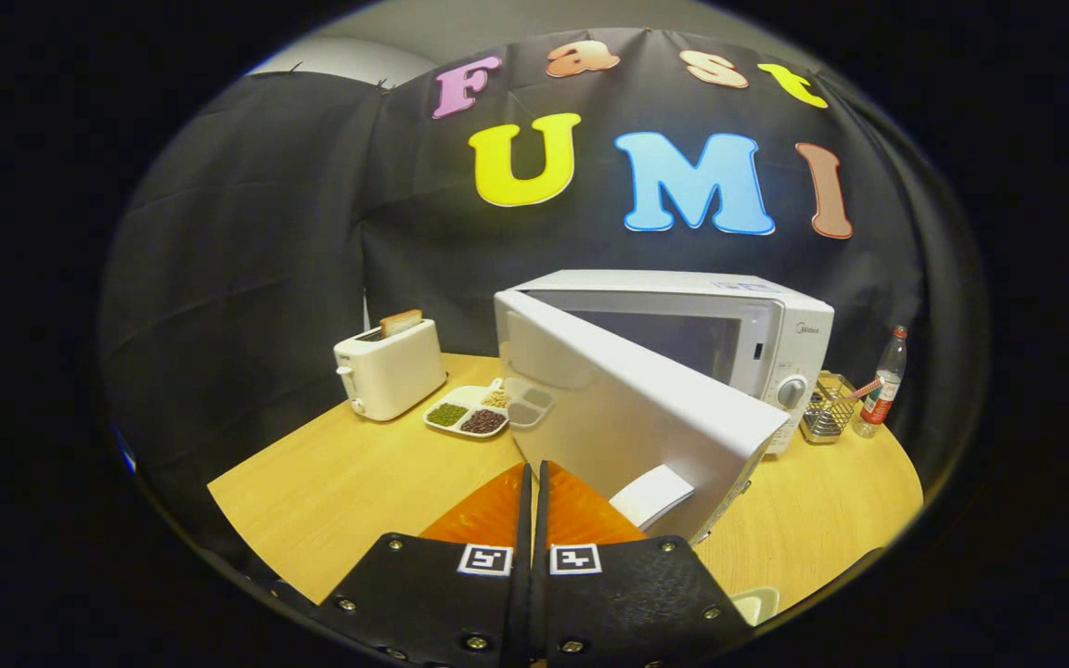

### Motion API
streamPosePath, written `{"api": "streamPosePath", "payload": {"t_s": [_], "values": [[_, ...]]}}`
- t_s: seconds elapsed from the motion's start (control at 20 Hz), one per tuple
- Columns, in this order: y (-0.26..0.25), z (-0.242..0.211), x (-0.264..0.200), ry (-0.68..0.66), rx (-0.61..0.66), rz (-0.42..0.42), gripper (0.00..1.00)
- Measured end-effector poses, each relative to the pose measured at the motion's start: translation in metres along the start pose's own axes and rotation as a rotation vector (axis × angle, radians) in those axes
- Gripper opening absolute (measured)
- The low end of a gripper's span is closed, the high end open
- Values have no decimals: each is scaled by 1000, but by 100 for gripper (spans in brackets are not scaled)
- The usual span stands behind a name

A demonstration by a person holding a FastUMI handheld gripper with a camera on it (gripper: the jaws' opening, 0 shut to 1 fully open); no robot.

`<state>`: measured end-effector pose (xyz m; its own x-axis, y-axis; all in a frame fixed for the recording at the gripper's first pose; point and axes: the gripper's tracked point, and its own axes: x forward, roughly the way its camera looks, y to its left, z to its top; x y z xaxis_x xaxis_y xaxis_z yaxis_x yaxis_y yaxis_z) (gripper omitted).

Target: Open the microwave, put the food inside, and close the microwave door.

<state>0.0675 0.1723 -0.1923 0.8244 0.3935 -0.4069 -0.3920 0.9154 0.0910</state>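
Two fingers of your hand-held gripper [534, 473] are pressed together on nothing, right by the half-open door [627, 408], so you could bump it further, with the food tray [479, 408] on the bench [330, 492] beside the microwave [757, 325].

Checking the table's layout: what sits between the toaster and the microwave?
In the gripper view, a divided dish of beans lies between the toaster and the microwave, touching neither visibly.
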Motion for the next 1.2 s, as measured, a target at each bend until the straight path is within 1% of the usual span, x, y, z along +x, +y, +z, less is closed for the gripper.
{"api": "streamPosePath", "payload": {"t_s": [0.55, 0.9, 1.2], "values": [[-94, 24, 48, -21, 91, -134, 1], [-140, 36, 81, -29, 116, -178, 1], [-167, 45, 111, -26, 122, -201, 1]]}}
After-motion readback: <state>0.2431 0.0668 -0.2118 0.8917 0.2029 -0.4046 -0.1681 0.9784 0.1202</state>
